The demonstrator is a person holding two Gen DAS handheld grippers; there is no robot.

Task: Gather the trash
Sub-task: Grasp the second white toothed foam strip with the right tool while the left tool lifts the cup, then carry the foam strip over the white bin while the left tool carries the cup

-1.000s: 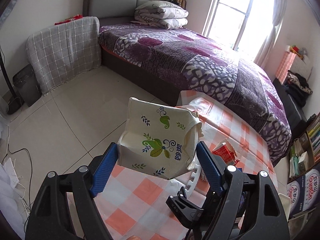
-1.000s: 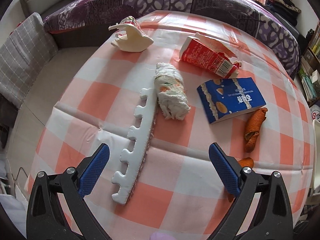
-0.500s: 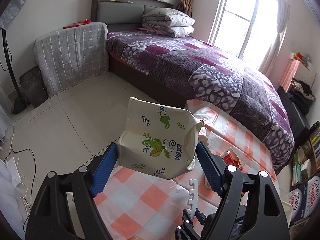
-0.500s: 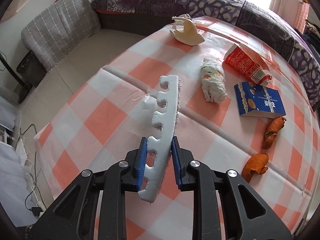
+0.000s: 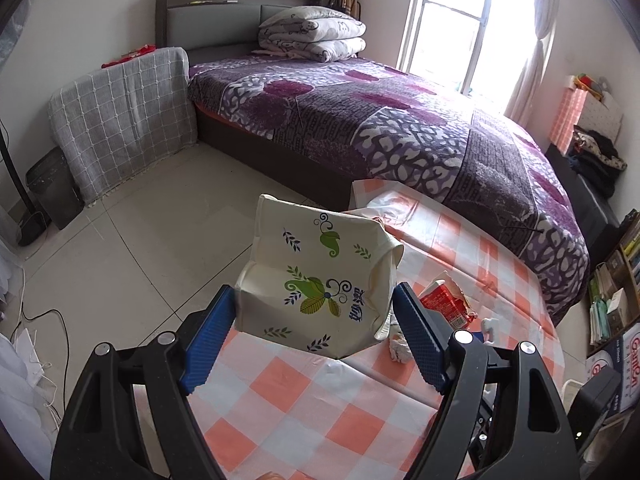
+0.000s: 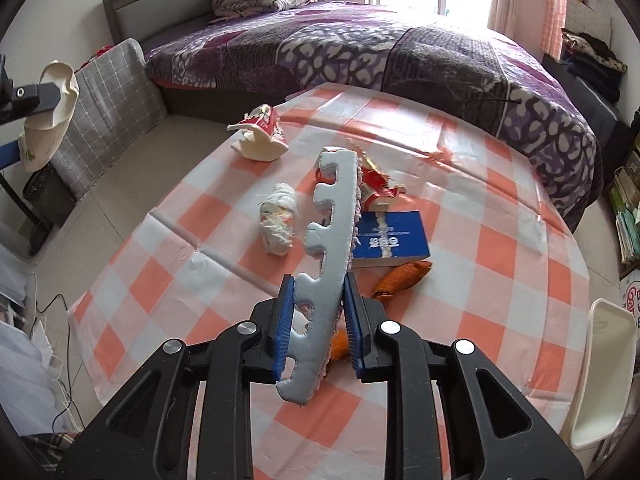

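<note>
My left gripper (image 5: pixel 316 340) is shut on a cream paper bag (image 5: pixel 320 284) with green leaf print, held above the checked table's near-left edge; the bag also shows at far left in the right wrist view (image 6: pixel 48 112). My right gripper (image 6: pixel 318 320) is shut on a white notched foam strip (image 6: pixel 330 256), lifted off the table (image 6: pixel 500 280) and pointing away. On the table lie a wad of tissue (image 6: pixel 278 220), a red carton (image 6: pixel 380 188), a blue box (image 6: pixel 390 242), orange peel (image 6: pixel 402 278) and a crushed cup (image 6: pixel 260 136).
A purple bed (image 5: pixel 380 120) stands behind the table. A grey-covered piece of furniture (image 5: pixel 124 116) and a dark bin (image 5: pixel 50 188) are at the left on the tiled floor. A white chair (image 6: pixel 600 372) is at the table's right edge. Cables lie on the floor at the left.
My right gripper closed on the foam strip and lifted it off the table, tilting it upward. My left gripper rose and drew back with the bag held.
</note>
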